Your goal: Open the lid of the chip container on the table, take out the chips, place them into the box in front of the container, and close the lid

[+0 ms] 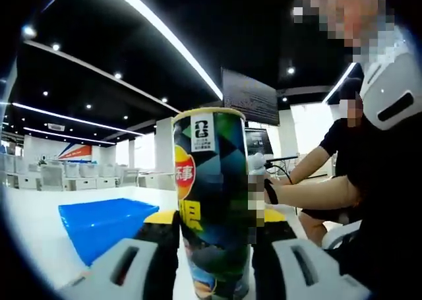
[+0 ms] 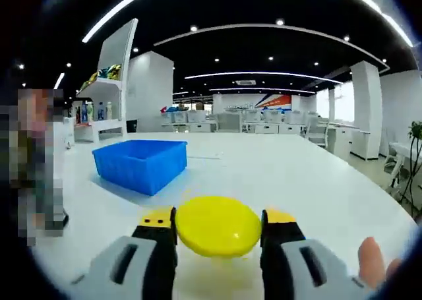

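A tall chip container (image 1: 212, 201) with a dark patterned label stands upright on the white table, its top without a lid. My left gripper (image 1: 216, 237) is shut on its lower body, one jaw on each side. The blue box (image 1: 105, 224) lies to the left of the container; the same blue box (image 2: 140, 163) sits on the table ahead and left of my right gripper (image 2: 218, 237). That gripper is shut on the round yellow lid (image 2: 217, 225), held flat just above the white table (image 2: 283, 175).
A person in black sits at the right, an arm (image 1: 316, 191) resting on the table behind the container. A fingertip (image 2: 372, 260) shows at the lower right. White shelves (image 2: 105, 89) and desks stand far back.
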### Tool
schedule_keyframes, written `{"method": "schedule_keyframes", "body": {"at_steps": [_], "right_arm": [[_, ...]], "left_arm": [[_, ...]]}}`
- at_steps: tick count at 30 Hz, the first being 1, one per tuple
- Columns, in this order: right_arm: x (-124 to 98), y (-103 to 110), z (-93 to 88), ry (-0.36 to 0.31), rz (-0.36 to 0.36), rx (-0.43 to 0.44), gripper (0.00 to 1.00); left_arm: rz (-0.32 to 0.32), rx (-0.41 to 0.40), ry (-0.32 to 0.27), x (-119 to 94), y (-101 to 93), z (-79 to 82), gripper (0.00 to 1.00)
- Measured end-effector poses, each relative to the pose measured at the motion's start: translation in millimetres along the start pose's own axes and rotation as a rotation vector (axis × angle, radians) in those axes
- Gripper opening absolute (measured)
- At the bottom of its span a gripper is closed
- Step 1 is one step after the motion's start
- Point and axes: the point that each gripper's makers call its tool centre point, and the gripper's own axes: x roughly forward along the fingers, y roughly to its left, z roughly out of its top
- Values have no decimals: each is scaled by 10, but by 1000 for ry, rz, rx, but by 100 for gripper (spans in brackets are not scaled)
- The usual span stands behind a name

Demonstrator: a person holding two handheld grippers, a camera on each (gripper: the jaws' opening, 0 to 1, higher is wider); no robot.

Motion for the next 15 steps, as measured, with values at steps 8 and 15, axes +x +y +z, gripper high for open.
{"method": "schedule_keyframes", "body": {"at_steps": [8,15], "right_arm": [[14,-158,-121,-4,-33,52,45],[27,-162,-167,1,-41,30,45]], "left_arm": [[3,4,0,-2,13,-4,43],[3,3,-1,-6,40,-9,43]]}}
